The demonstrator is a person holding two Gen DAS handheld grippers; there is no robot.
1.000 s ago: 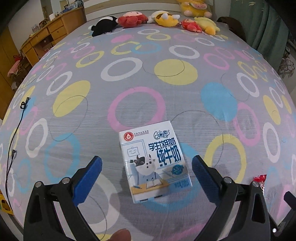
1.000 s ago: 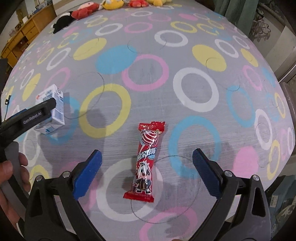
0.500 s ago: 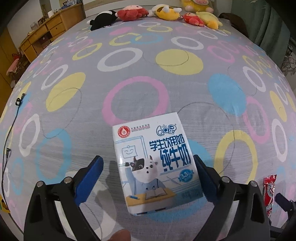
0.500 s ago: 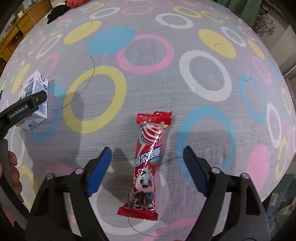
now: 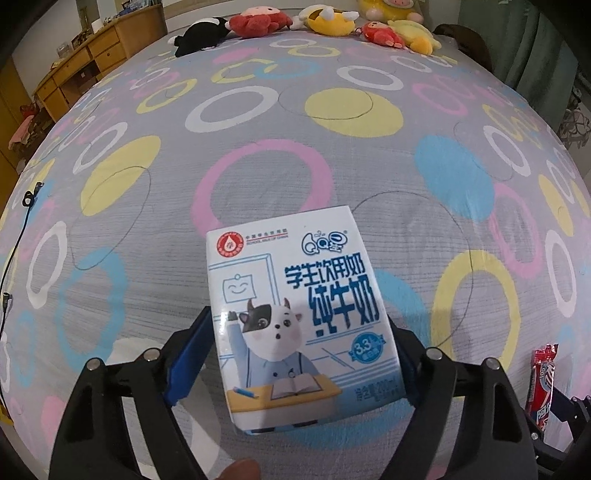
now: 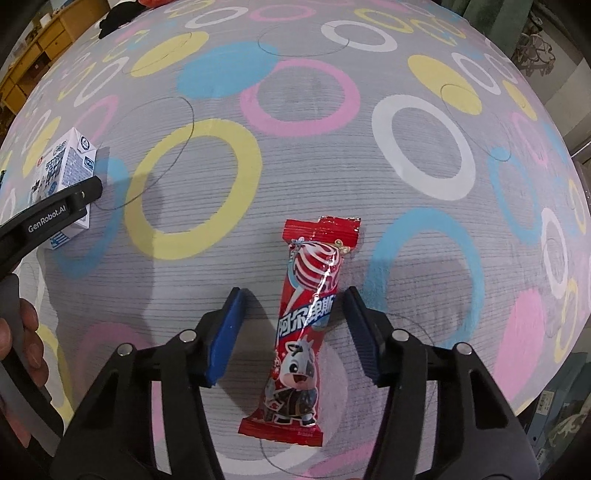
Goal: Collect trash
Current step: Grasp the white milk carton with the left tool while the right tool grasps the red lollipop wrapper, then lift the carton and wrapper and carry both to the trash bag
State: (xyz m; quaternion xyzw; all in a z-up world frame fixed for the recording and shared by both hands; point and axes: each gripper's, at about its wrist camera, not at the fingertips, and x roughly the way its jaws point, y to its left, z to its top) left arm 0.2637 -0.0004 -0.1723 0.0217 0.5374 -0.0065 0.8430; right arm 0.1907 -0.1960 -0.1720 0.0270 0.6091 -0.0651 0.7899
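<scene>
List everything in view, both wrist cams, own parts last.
milk carton: 1, white and blue, on the bedspread between the left pads
lollipop wrapper: 1, red, flat on the bedspread between the right pads
bedspread: 1, grey with coloured rings
plush toys: several, red, yellow, black, far edge
wooden dresser: 1, far left
curtain: green, far right
black cable: 1, left edge
left gripper: black, blue pads, closing around carton
right gripper: closing, pads clear of wrapper
</scene>
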